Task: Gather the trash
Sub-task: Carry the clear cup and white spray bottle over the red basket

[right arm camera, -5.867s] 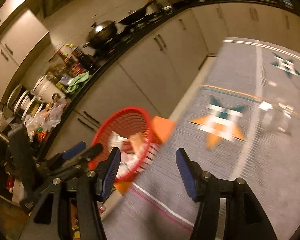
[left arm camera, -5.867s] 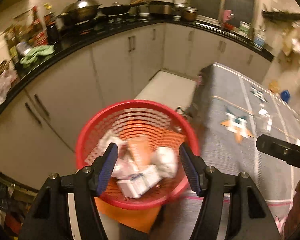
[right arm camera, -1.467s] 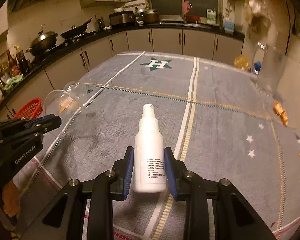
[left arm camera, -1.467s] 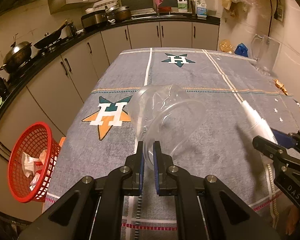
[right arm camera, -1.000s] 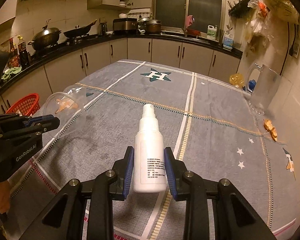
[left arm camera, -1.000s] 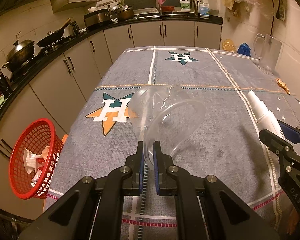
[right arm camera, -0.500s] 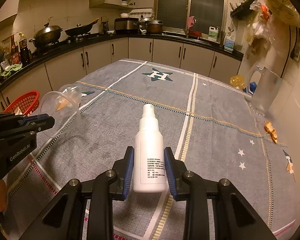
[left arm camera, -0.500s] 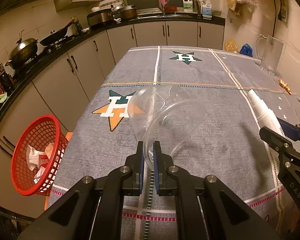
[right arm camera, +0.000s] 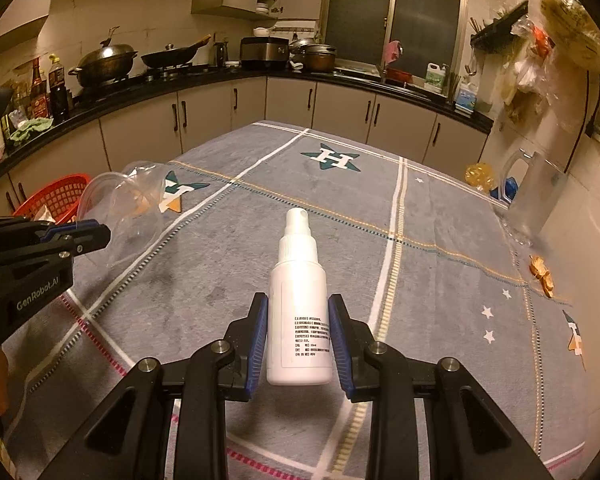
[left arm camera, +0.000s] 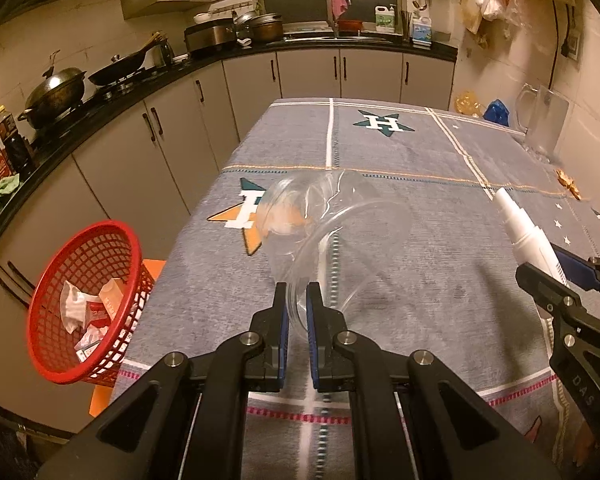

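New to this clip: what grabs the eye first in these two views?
The clear plastic cup pinched by its rim in the left gripper, held above the grey star-patterned tablecloth. Then the white spray bottle clamped in the right gripper, nozzle pointing away. Off the table's left edge, a red basket already holds crumpled trash.

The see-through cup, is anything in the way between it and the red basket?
Nothing visible blocks it. The left gripper pinches the clear cup by its rim above the table. The red basket sits beside the table's left edge, lower down, its mouth open.
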The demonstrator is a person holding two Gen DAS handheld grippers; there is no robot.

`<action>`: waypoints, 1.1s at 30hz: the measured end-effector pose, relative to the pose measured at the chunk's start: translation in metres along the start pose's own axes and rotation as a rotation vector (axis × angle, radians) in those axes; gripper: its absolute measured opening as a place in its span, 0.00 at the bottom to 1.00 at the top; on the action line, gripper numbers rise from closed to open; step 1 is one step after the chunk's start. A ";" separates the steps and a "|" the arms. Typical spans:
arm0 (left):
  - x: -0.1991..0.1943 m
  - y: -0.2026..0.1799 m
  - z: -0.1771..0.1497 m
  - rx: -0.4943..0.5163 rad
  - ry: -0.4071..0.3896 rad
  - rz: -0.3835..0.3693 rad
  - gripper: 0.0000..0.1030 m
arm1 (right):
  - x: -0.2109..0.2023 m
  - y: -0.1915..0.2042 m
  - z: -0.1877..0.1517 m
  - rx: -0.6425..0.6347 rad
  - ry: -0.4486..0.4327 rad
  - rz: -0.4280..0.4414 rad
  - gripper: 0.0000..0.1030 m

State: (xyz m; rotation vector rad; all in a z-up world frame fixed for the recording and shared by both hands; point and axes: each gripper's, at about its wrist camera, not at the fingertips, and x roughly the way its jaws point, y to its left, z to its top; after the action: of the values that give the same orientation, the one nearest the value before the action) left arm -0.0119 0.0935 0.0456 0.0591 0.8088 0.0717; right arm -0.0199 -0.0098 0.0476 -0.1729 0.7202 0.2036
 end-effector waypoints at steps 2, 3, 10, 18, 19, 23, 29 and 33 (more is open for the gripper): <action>-0.001 0.005 -0.002 -0.006 -0.002 0.004 0.08 | -0.002 0.006 0.001 -0.011 0.000 0.002 0.32; -0.002 0.008 -0.003 -0.010 -0.004 0.005 0.08 | -0.003 0.008 0.001 -0.015 0.000 0.003 0.32; -0.005 0.030 -0.009 -0.042 -0.007 0.018 0.08 | -0.005 0.029 0.005 -0.053 0.001 0.013 0.32; -0.006 0.055 -0.014 -0.081 -0.009 0.033 0.08 | -0.006 0.051 0.009 -0.092 0.001 0.022 0.32; -0.007 0.058 -0.015 -0.085 -0.010 0.035 0.08 | -0.006 0.054 0.010 -0.097 0.000 0.023 0.32; -0.008 0.069 -0.019 -0.101 -0.011 0.045 0.08 | -0.006 0.062 0.012 -0.114 0.000 0.026 0.32; -0.010 0.081 -0.022 -0.122 -0.013 0.059 0.08 | -0.007 0.075 0.014 -0.141 -0.003 0.034 0.32; -0.012 0.090 -0.023 -0.139 -0.019 0.069 0.08 | -0.005 0.083 0.017 -0.157 -0.001 0.052 0.32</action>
State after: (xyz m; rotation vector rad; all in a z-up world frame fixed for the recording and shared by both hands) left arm -0.0403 0.1831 0.0458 -0.0438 0.7812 0.1915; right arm -0.0325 0.0735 0.0566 -0.3041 0.7079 0.3104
